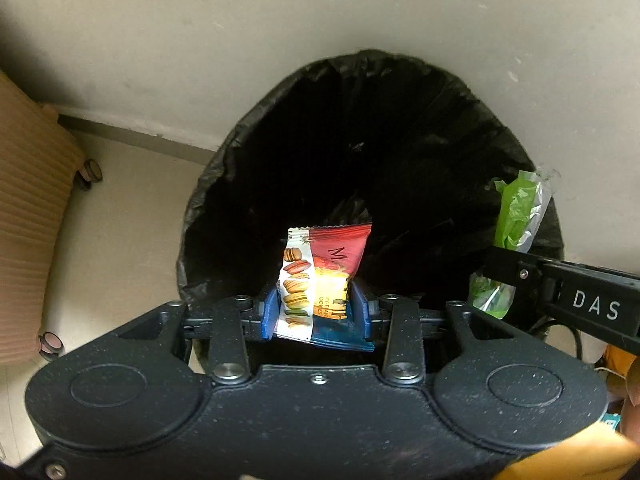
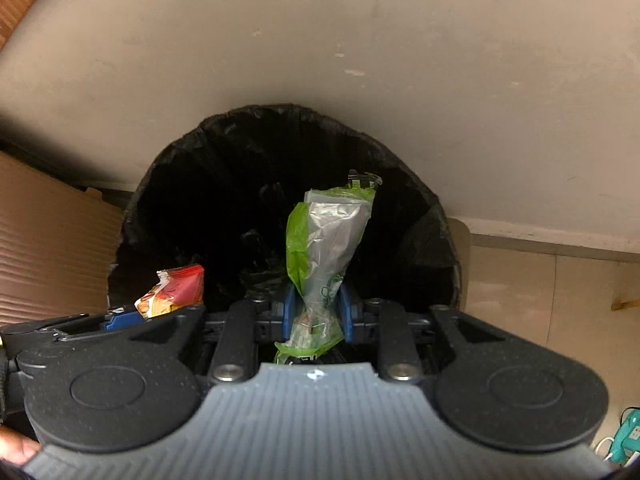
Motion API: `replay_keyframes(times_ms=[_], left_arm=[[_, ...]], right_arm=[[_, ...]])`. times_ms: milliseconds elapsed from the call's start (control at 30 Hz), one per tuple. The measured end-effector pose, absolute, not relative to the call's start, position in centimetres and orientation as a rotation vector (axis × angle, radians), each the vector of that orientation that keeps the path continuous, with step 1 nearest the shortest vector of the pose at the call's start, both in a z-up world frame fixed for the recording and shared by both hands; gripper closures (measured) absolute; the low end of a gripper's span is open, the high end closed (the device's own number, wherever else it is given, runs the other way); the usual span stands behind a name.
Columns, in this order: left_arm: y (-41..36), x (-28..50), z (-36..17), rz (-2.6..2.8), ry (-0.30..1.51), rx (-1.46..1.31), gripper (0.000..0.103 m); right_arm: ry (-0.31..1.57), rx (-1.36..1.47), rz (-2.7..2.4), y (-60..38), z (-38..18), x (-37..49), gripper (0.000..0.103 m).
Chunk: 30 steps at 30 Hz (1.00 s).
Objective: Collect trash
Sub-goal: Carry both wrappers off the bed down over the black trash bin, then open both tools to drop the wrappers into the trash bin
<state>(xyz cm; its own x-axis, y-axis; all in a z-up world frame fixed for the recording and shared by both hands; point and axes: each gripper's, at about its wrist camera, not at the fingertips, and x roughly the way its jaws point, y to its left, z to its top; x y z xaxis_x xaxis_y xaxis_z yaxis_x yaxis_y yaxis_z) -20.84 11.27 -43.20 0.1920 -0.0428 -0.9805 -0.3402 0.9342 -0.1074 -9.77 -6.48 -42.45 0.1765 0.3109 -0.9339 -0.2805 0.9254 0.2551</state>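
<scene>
Two grippers over the black-lined bin, left gripper pinching a macaron cookie packet above its near rim, right gripper beside it clamped on a crumpled green wrapper, both packets over the bin's mouth

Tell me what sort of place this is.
Probably an indoor room corner, home or office, though I can't say which. A trash bin lined with a black bag stands on a pale tiled floor against a plain wall with a skirting strip, and a castor wheel shows nearby.
</scene>
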Motion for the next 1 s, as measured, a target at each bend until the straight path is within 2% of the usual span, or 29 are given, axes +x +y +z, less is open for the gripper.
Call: replay_keyframes(times_ms=[467,567,600,700,833,1000], left_arm=[[10.6,-20.1,-44.6,0.21,1.376,-0.335,0.064],[10.6,-20.1,-44.8,0.215,1.385,-0.34,0.057],[10.7,-20.0,-44.8,0.218,1.387,-0.342,0.052],[10.6,-20.1,-44.5,0.22,1.378,-0.349,0.041],[10.4,-20.3,-43.4,0.231,1.363,-0.334,0.027],[10.0,-20.6,-40.3,0.226,1.353,-0.296,0.025]], right_arm=[[1.33,0.089,0.449,-7.2,-42.7,-9.2,0.073],[1.323,0.073,0.449,-7.2,-42.7,-9.2,0.07],[1.322,0.068,0.446,-7.2,-42.7,-9.2,0.056],[1.325,0.07,0.435,-7.5,-42.6,-9.3,0.045],[1.328,0.067,0.424,-7.8,-41.9,-9.6,0.041],[1.322,0.065,0.413,-8.4,-39.6,-10.3,0.04]])
